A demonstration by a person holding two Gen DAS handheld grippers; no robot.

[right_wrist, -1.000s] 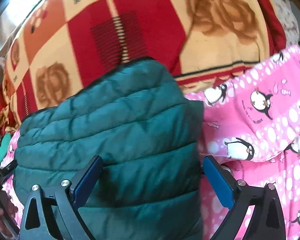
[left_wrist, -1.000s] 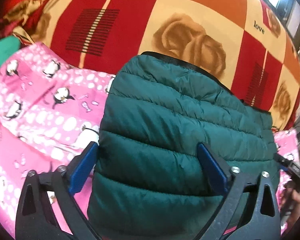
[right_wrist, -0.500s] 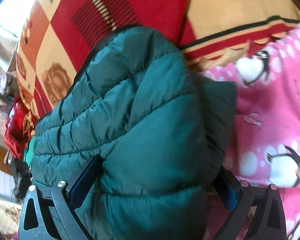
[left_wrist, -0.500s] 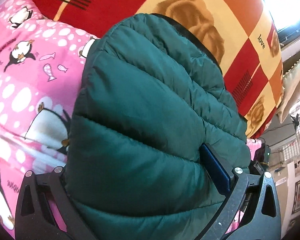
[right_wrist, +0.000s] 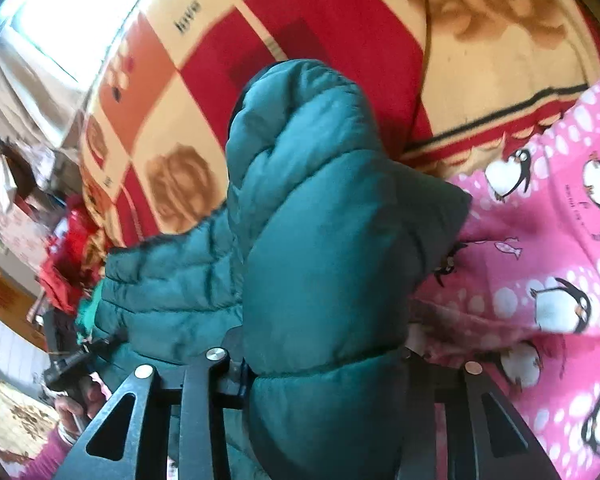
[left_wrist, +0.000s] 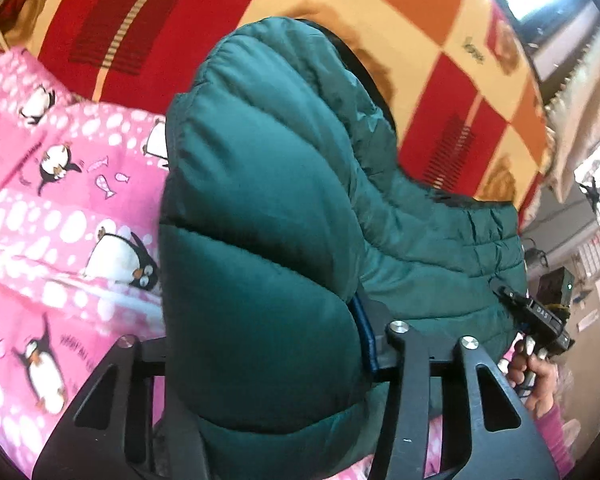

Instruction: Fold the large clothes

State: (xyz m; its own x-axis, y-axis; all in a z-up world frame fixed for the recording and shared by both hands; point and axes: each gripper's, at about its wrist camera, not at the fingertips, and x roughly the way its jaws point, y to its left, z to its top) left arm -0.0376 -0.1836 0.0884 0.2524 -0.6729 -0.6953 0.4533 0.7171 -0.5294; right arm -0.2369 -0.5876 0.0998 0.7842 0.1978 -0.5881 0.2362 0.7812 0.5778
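The left gripper (left_wrist: 260,344) has just been closing, and its jaws now pinch a thick fold of the dark green puffer jacket (left_wrist: 284,200); the padding bulges out between and over the black fingers, hiding the pad on one side while a strip of blue pad presses into the fabric on the other. The right gripper (right_wrist: 324,364) has likewise just been closing and clamps the jacket's other end (right_wrist: 320,220), the quilted cloth swelling up in front of its camera and covering both pads. Between the two grips the jacket sags in a loose band. It lies on the bed, across the near part of a pink penguin-print blanket (left_wrist: 60,208) that spreads toward the near edge, with a red, orange and cream checked blanket (left_wrist: 380,12) behind it toward the far edge. In each view, the person's opposite hand (left_wrist: 534,376) shows at the frame's side, wrapped around the other gripper's handle.
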